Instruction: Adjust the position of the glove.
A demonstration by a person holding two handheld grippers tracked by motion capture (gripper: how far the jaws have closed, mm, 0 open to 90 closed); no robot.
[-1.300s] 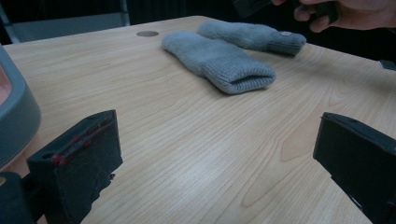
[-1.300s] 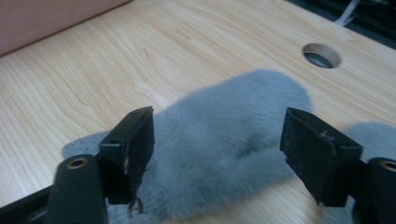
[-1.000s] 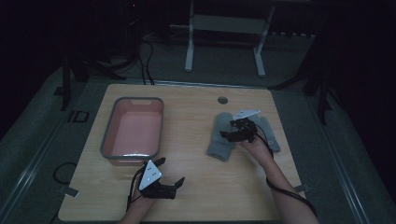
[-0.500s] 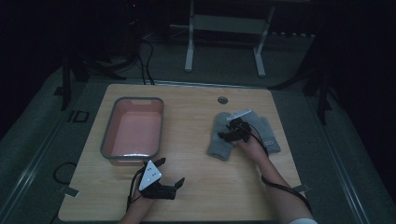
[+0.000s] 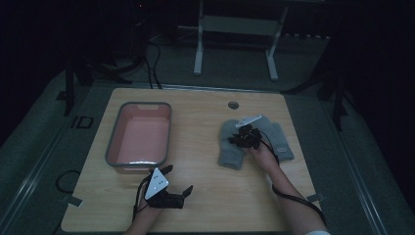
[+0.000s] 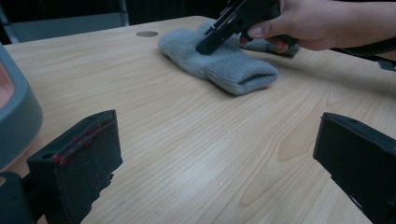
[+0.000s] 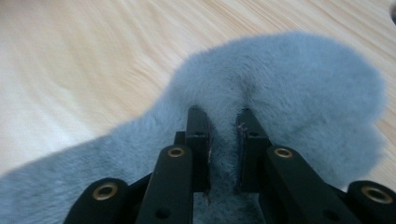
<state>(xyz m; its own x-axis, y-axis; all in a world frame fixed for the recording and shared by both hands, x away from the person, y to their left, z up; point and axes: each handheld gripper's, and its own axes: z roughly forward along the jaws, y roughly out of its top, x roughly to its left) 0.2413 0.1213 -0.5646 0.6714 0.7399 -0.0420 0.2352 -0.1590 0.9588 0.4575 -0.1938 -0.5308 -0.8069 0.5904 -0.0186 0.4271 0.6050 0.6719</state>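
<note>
Two grey mittens lie right of the table's middle, the left mitten [image 5: 229, 149] beside the right mitten [image 5: 283, 143]. My right gripper [image 5: 241, 139] points down onto the left mitten [image 7: 299, 79]. Its jaws have just been closing, and the right gripper [image 7: 224, 125] is now shut on a pinched fold of the fleece. The left gripper view shows that same gripper [image 6: 210, 44] pressing into the mitten [image 6: 233, 67] in a person's hand. My left gripper [image 5: 178, 179] rests near the front edge, open, with only bare wood between the left gripper's [image 6: 217, 158] fingers.
A grey tub [image 5: 139, 105] with a pink inside stands at the left, its corner [image 6: 18, 116] close to my left gripper. A round cable hole [image 5: 233, 105] sits near the table's far edge. Bare wood lies between the tub and the mittens.
The right gripper has shifted slightly left over the left mitten and its jaws have closed onto the fabric. The left gripper has stayed put.
</note>
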